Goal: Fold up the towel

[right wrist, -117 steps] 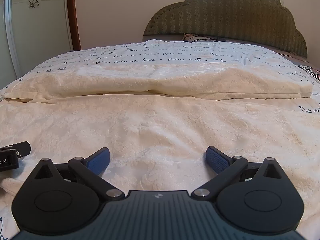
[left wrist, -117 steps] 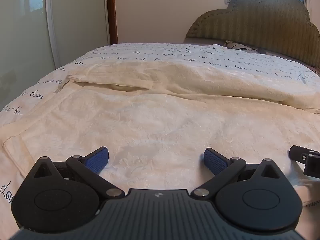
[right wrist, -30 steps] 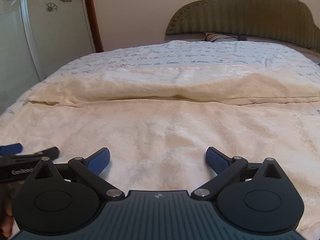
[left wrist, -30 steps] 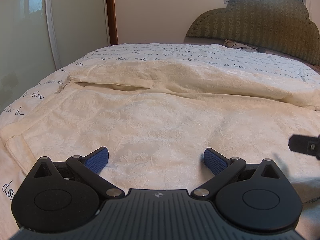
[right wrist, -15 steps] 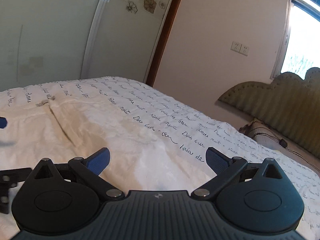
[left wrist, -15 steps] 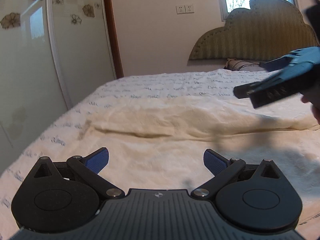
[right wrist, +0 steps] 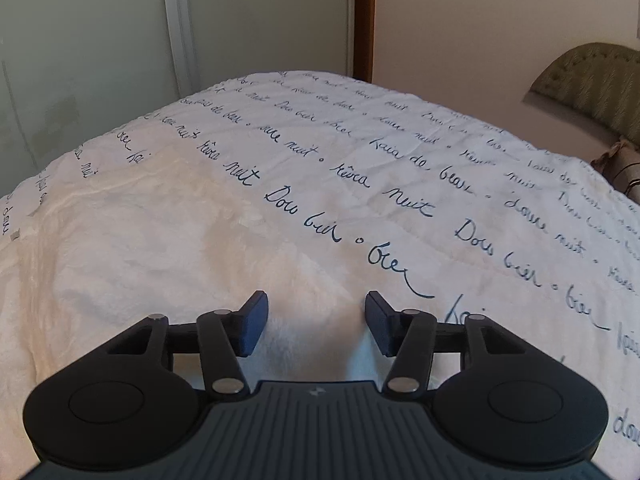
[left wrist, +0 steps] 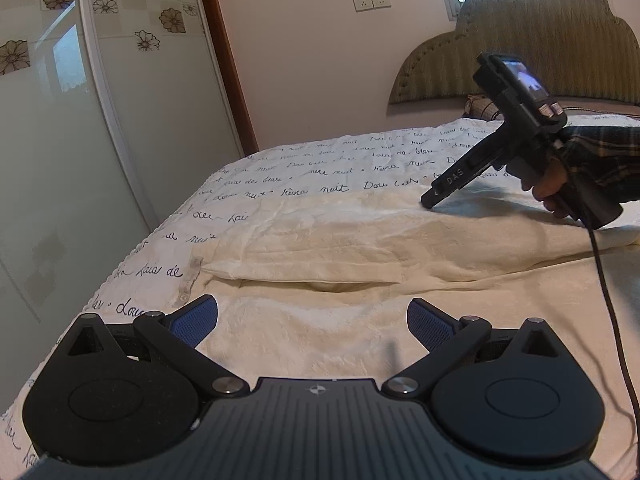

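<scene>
A large cream towel [left wrist: 340, 240] lies spread on the bed, its far part folded back into a thick band. My left gripper [left wrist: 312, 320] hovers open just short of the band's left end, nothing between its blue pads. My right gripper [left wrist: 430, 202], held by a hand [left wrist: 552, 184], points down at the band's far edge. In the right wrist view the right gripper [right wrist: 316, 320] has its jaws partly closed but still apart, with a raised edge of the towel [right wrist: 120, 260] between them where it meets the bedspread.
A white bedspread [left wrist: 320, 168] with dark script covers the bed beyond the towel. A green padded headboard [left wrist: 540, 40] stands at the right, a sliding wardrobe door [left wrist: 80, 120] at the left. A black cable [left wrist: 608, 300] trails from the right gripper over the towel.
Both grippers have moved up the bed toward the folded band. The right one swung left and down onto the band's far edge, and its jaws have narrowed. The left stays open.
</scene>
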A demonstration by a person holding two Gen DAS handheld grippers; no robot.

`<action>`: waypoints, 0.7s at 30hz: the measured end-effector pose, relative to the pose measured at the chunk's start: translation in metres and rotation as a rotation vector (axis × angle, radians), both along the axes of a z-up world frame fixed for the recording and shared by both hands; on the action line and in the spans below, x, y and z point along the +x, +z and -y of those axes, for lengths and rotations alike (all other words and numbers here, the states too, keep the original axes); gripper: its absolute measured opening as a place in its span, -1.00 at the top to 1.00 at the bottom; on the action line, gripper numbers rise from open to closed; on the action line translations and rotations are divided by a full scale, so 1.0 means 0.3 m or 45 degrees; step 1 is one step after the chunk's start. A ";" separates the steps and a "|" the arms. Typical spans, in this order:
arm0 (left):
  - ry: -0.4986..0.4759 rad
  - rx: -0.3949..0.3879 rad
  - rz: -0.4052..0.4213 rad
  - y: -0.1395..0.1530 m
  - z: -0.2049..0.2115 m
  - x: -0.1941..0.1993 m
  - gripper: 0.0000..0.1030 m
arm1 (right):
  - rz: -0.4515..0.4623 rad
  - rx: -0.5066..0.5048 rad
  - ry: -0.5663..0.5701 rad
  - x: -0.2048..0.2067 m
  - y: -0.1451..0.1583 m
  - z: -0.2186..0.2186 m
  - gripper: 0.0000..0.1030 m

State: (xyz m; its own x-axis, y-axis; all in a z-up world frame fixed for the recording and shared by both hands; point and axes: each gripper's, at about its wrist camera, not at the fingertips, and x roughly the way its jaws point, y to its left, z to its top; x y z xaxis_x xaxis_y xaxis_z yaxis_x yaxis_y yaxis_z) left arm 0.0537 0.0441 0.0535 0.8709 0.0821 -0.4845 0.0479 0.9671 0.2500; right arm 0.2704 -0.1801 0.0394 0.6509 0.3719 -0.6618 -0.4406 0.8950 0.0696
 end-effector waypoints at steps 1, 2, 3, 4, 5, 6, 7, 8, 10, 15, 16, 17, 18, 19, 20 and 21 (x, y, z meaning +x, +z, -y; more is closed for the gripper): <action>0.000 -0.005 -0.006 0.002 -0.006 0.012 -0.99 | -0.020 0.030 0.012 0.016 -0.009 0.006 -0.04; 0.000 -0.013 -0.010 0.005 -0.011 0.024 -0.99 | -0.044 0.066 0.028 0.028 -0.016 0.013 -0.04; 0.002 -0.025 -0.018 0.007 -0.017 0.038 -0.99 | -0.057 0.088 0.037 0.037 -0.020 0.017 -0.03; 0.004 -0.037 -0.031 0.008 -0.021 0.051 -0.99 | -0.049 0.096 0.059 0.036 -0.020 0.015 0.13; 0.006 -0.058 -0.049 0.009 -0.027 0.066 -0.98 | -0.027 0.083 0.078 0.027 -0.016 0.009 0.30; 0.009 -0.086 -0.066 0.010 -0.037 0.081 -0.98 | -0.002 0.051 0.090 0.010 -0.013 0.003 0.35; 0.012 -0.127 -0.087 0.013 -0.049 0.100 -0.98 | 0.031 0.015 0.100 -0.010 -0.006 -0.003 0.53; 0.017 -0.173 -0.110 0.016 -0.063 0.117 -0.98 | 0.073 -0.021 0.108 -0.033 0.002 -0.016 0.64; 0.032 -0.283 -0.159 0.026 -0.097 0.156 -0.98 | 0.175 -0.092 0.132 -0.092 0.024 -0.034 0.69; 0.093 -0.575 -0.238 0.057 -0.192 0.240 -0.94 | 0.444 -0.297 0.232 -0.286 0.100 -0.126 0.72; 0.093 -0.628 -0.237 0.069 -0.210 0.246 -0.95 | 0.487 -0.324 0.266 -0.330 0.115 -0.151 0.73; 0.085 -0.682 -0.228 0.081 -0.226 0.246 -0.95 | 0.530 -0.358 0.300 -0.384 0.125 -0.171 0.73; 0.080 -0.725 -0.220 0.090 -0.241 0.247 -0.96 | 0.566 -0.394 0.334 -0.436 0.129 -0.191 0.74; 0.080 -0.772 -0.215 0.099 -0.255 0.250 -0.96 | 0.591 -0.419 0.369 -0.481 0.132 -0.209 0.75; 0.079 -0.814 -0.214 0.105 -0.268 0.252 -0.96 | 0.612 -0.437 0.403 -0.534 0.132 -0.225 0.76; 0.074 -0.863 -0.212 0.108 -0.281 0.257 -0.96 | 0.628 -0.455 0.429 -0.578 0.128 -0.236 0.77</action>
State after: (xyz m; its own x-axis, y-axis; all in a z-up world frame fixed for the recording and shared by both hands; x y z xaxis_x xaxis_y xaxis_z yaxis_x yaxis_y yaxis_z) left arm 0.1308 0.1284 0.0859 0.7839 -0.2415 -0.5720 -0.0230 0.9094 -0.4154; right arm 0.0970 -0.1092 0.0779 0.7944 0.4212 -0.4376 -0.6029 0.6346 -0.4835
